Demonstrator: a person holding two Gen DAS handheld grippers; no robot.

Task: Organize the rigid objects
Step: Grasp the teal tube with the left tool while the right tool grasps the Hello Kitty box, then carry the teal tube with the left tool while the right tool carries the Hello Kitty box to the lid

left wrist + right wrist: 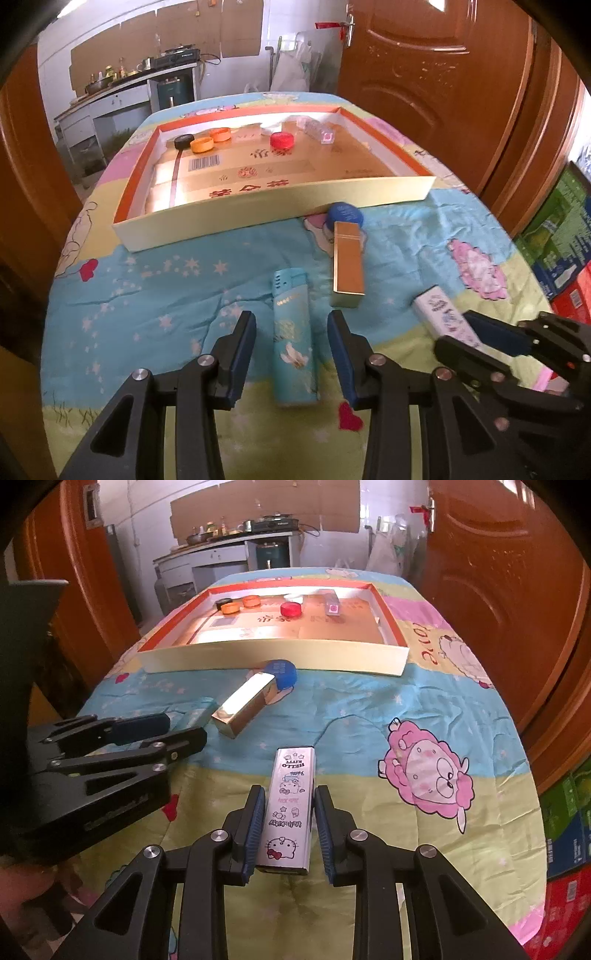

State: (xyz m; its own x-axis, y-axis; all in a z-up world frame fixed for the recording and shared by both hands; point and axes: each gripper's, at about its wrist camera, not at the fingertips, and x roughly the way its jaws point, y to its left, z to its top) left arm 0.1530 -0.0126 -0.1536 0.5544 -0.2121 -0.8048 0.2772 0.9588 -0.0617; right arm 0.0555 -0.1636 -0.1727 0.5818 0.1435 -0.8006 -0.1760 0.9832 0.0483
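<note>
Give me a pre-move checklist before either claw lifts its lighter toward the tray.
1. Left claw straddles the blue lighter: ok.
2. Left pads pressing on it: not ok, gaps on both sides.
3. Right claw straddles the Hello Kitty lighter: ok.
4. Right pads gripping: cannot tell, right-hand gap visible.
5. Tray has free floor: ok.
6. Gold lighter and blue cap lie outside both claws: ok.

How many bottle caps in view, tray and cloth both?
5. In the tray's far end: black cap, two orange caps, red cap. On the cloth against the tray's near wall: blue cap. A white one may sit behind red.
</note>
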